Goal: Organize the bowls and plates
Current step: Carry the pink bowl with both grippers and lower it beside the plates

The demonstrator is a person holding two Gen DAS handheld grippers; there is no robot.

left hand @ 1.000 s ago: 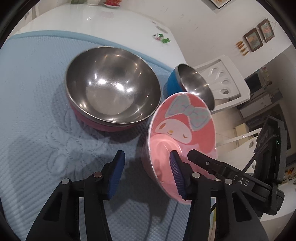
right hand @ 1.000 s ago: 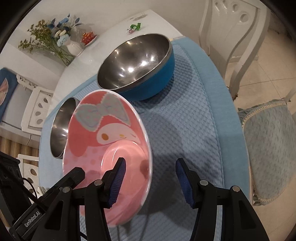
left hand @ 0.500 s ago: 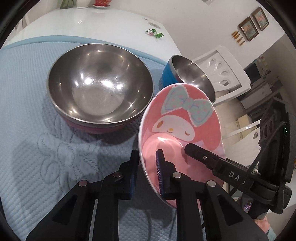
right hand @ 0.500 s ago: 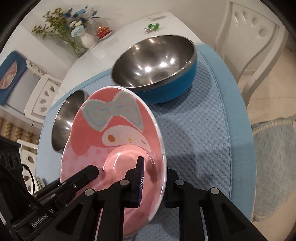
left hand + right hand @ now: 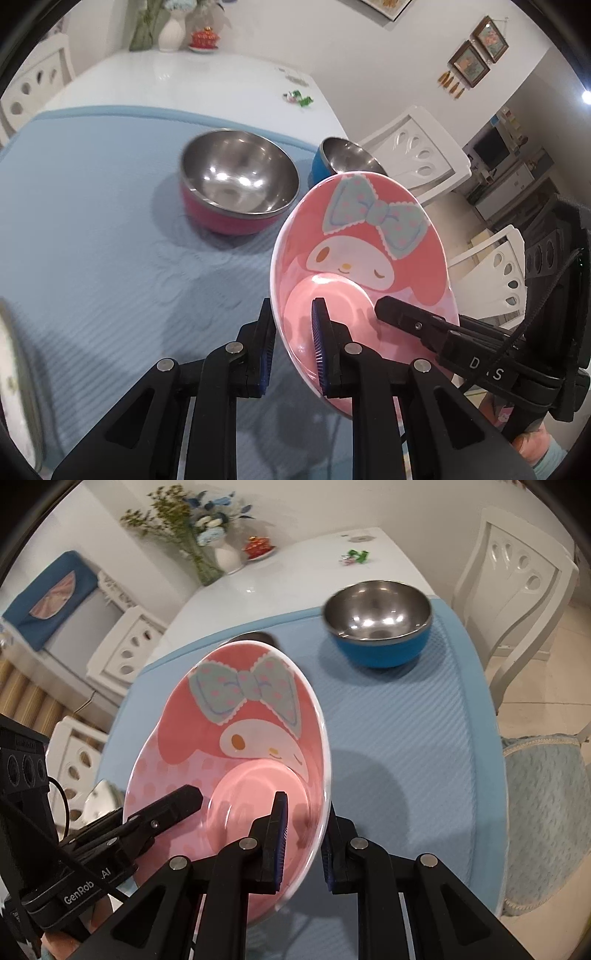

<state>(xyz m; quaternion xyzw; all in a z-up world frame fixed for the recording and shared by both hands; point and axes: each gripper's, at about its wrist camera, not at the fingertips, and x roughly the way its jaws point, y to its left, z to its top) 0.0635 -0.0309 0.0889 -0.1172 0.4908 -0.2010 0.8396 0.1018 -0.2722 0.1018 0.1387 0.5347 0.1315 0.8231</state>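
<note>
A pink plate (image 5: 369, 258) with a cartoon rabbit and a bow is held tilted above the blue mat (image 5: 92, 221). My left gripper (image 5: 291, 314) is shut on its left rim. My right gripper (image 5: 304, 812) is shut on the right rim of the same pink plate (image 5: 240, 746). Each view shows a finger of the other gripper (image 5: 406, 317) (image 5: 162, 812) lying on the plate's face. A steel bowl with a pink outside (image 5: 236, 188) and a steel bowl with a blue outside (image 5: 380, 627) stand on the mat beyond the plate. In the right wrist view the plate hides most of the pink bowl.
The rim of a white plate (image 5: 18, 387) shows at the left edge. White chairs (image 5: 417, 147) (image 5: 517, 583) stand around the table, and a cushioned seat (image 5: 546, 805) is at the right. A vase of flowers (image 5: 221, 554) and candy wrappers (image 5: 297, 98) are on the far white tabletop.
Both grippers shut on opposite rims of the pink plate, then rose with it. The bowls and mat now look farther away and more of the room shows.
</note>
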